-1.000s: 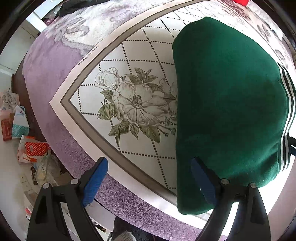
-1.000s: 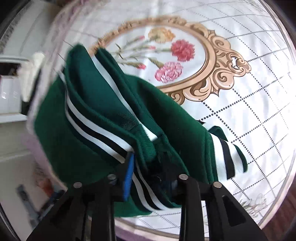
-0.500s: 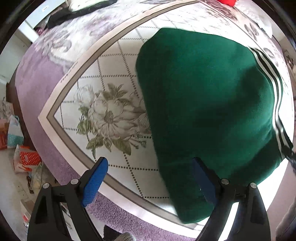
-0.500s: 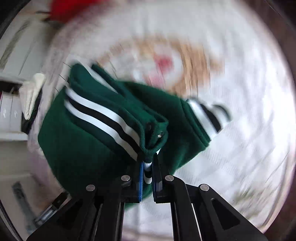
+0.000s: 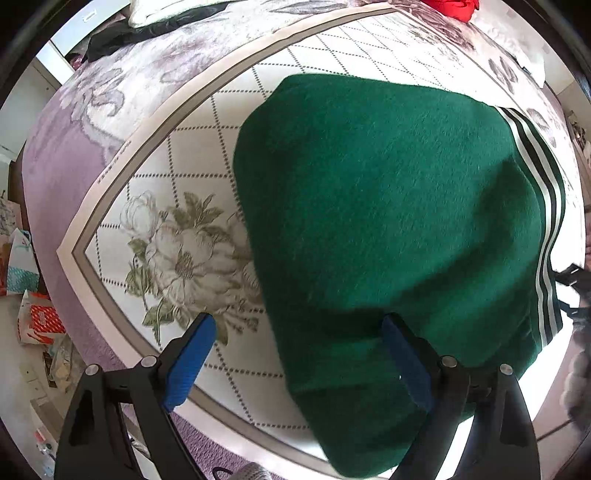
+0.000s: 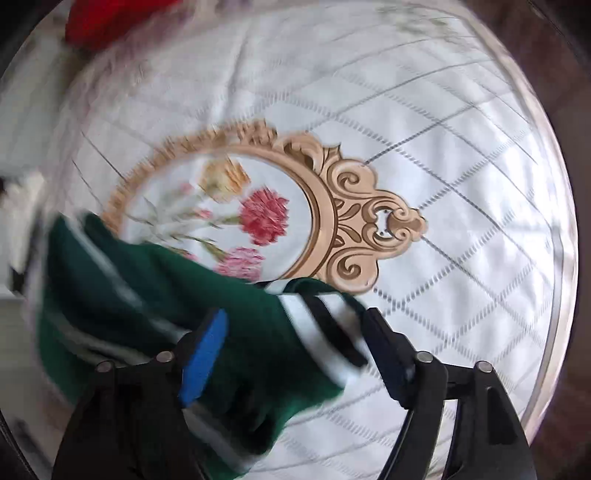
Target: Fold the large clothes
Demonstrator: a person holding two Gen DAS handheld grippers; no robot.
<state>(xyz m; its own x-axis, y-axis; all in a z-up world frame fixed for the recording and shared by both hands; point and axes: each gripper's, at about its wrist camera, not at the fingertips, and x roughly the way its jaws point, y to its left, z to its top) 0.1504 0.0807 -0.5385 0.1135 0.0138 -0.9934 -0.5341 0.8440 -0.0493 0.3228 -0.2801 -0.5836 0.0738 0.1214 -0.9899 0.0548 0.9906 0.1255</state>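
A dark green garment (image 5: 388, 221) with white and black stripes along its right edge lies folded on a white floral bed cover (image 5: 192, 177). My left gripper (image 5: 297, 332) is open and holds nothing, hovering over the garment's near left edge. In the right wrist view the same garment (image 6: 155, 295) lies bunched at the lower left, with a striped cuff (image 6: 325, 332) between the fingers. My right gripper (image 6: 295, 328) is open above the cuff and grips nothing. That view is blurred by motion.
The cover has a gold oval frame with red flowers (image 6: 266, 214). A purple blanket (image 5: 55, 177) lies under the cover at the left. Red cloth (image 5: 454, 5) sits at the far edge. Bags and clutter (image 5: 33, 317) are on the floor at left.
My right gripper shut on the striped hem, then opened and let it go, and the view swung right. The left view drew closer over the garment, with its gripper open throughout.
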